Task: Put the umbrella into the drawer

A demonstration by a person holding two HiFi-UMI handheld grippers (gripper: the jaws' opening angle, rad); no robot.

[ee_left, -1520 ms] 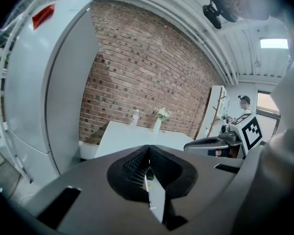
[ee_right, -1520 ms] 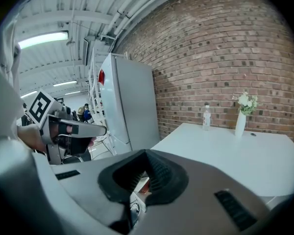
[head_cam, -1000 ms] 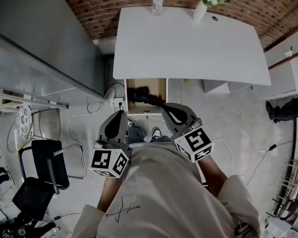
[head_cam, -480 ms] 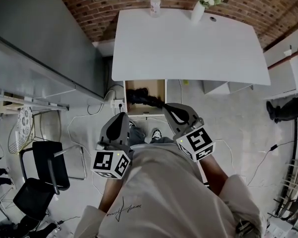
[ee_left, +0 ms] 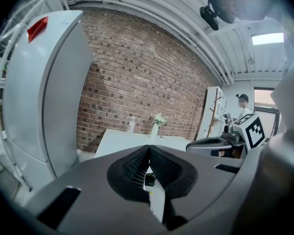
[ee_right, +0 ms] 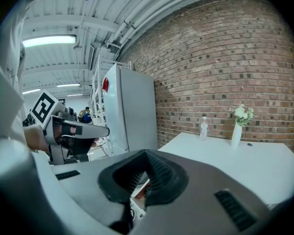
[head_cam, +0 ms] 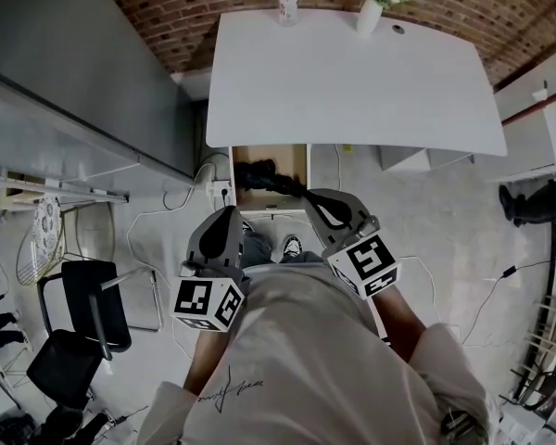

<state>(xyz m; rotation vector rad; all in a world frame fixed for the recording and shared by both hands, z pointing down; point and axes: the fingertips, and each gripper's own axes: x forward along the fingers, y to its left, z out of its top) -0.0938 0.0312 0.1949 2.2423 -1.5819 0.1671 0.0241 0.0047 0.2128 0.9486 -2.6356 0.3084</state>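
Note:
A black folded umbrella [head_cam: 264,176] lies slantwise in the open wooden drawer [head_cam: 300,163] under the white table's near left side. Its near end points at my right gripper [head_cam: 308,198]. I cannot tell whether the tip touches the umbrella. In the right gripper view that gripper [ee_right: 146,153] has its ribbed pads closed together, and nothing shows between them. My left gripper [head_cam: 224,213] hangs left of the drawer's front, apart from the umbrella. In the left gripper view the left gripper [ee_left: 148,148] is shut on nothing.
The white table [head_cam: 352,72] carries a water bottle [head_cam: 288,1] and a vase of flowers [head_cam: 375,7] at its far edge. A grey fridge [head_cam: 65,72] stands at the left, with a black chair [head_cam: 83,323] nearer. Cables lie on the floor. Another person [head_cam: 537,202] stands at the right.
The head view has shifted slightly. Both grippers and the umbrella keep their places.

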